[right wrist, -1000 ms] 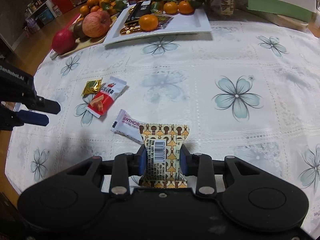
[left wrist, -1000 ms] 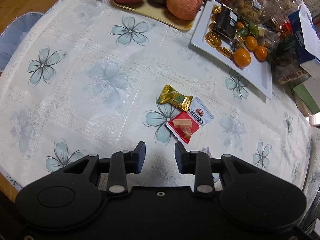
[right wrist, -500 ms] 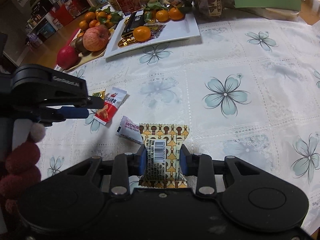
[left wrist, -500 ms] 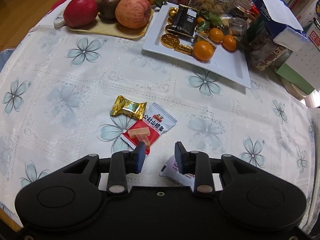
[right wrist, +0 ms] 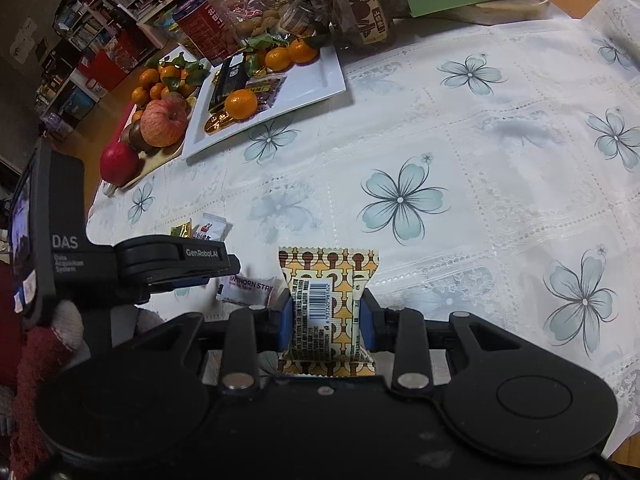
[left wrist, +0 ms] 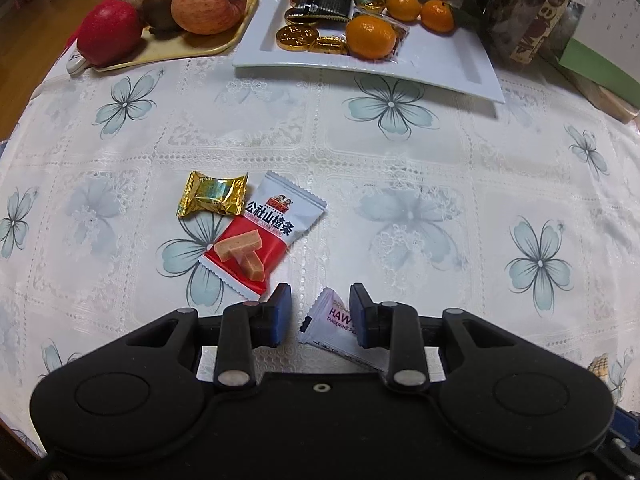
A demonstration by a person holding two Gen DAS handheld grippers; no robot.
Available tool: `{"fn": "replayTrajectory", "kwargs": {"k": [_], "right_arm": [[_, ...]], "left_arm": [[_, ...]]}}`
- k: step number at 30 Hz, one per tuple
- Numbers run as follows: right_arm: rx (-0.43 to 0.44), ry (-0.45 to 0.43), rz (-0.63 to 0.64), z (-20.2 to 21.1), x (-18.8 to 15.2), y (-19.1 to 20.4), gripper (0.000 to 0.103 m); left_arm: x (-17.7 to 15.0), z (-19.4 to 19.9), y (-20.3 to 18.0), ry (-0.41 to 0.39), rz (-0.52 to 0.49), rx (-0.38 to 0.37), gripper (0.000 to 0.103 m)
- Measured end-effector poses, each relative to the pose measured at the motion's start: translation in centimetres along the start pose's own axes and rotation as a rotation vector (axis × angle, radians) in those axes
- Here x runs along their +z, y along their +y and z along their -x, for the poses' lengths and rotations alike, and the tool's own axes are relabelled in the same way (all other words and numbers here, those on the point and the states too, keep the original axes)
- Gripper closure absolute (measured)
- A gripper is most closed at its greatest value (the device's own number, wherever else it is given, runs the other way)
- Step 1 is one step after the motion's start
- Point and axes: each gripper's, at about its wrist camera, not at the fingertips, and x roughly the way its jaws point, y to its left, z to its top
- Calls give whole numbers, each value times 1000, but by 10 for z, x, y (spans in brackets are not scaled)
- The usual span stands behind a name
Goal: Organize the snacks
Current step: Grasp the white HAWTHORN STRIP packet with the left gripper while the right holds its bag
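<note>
The table (left wrist: 280, 136) carries a white tray (left wrist: 448, 60) of sweets and oranges at its far side. Nearer lie a red-and-white hawthorn packet (left wrist: 264, 232) and a gold candy (left wrist: 212, 199). The left gripper (left wrist: 320, 314), jaws open, straddles a white hawthorn strip (left wrist: 334, 320), probably not yet touching. The right gripper (right wrist: 327, 316) grips a patterned snack packet (right wrist: 328, 300). Next the left must close, then both carry to the tray.

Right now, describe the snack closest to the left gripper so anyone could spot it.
On the flowered tablecloth, near the edge, three loose snacks lie together. Nearest the left gripper, between its open jaws, is the white hawthorn packet. Unlike the gold candy and red-and-white packet, it is plain white with purple lettering.
</note>
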Motion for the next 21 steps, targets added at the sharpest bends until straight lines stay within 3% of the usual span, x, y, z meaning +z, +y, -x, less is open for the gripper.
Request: {"fn": "replayTrajectory", "kwargs": {"k": [11, 17, 21], "right_arm": [[-3, 17, -5, -5, 1, -2, 68], [-2, 47, -4, -11, -1, -2, 68], [-8, 60, 2, -15, -4, -1, 68]], "left_arm": [[-4, -6, 5, 78, -1, 26, 62], [-17, -2, 10, 105, -53, 12, 62], [-19, 10, 20, 83, -27, -45, 62]]}}
